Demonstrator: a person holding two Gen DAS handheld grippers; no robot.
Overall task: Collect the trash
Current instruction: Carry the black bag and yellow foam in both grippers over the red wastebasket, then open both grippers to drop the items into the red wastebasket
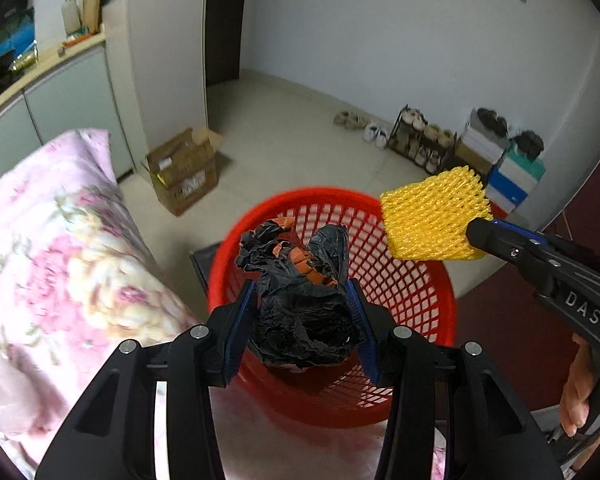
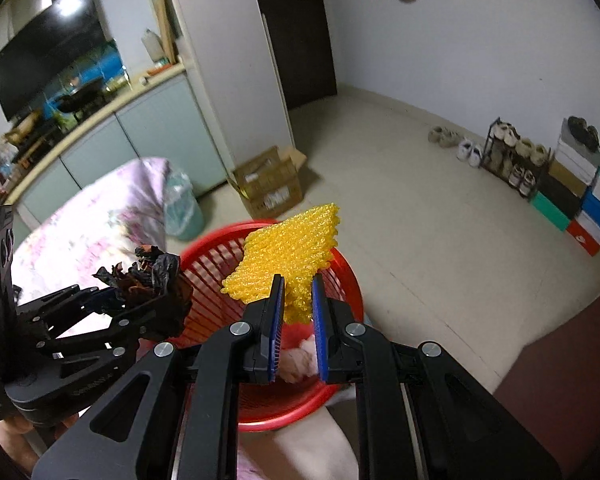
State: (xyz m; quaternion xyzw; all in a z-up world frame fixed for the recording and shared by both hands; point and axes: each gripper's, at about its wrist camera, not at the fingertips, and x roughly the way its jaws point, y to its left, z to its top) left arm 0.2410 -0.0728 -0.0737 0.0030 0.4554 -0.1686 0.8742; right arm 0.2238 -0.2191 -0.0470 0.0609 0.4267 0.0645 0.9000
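Already both pieces of trash hang over the red plastic lattice basket [image 1: 400, 280], neither dropped yet (something pale lies at its bottom). The left claw [image 1: 306, 320] is clamped on a crumpled black plastic bag [image 1: 300, 308] above the middle; the right claw [image 2: 296, 312], pinched tight, holds a springy yellow foam net [image 2: 288, 256] above the right rim.

Between the blue-padded fingers of the black left gripper [image 1: 304, 320] sits a crumpled black plastic bag with orange patches [image 1: 300, 300]. Beneath it stands a round red lattice-walled plastic basket [image 1: 420, 288]. The black right gripper [image 2: 296, 312], also blue-padded, pinches a bright yellow foam mesh sleeve [image 2: 288, 256]. Left of the left gripper lies a pink floral-patterned fabric cushion [image 1: 60, 260].
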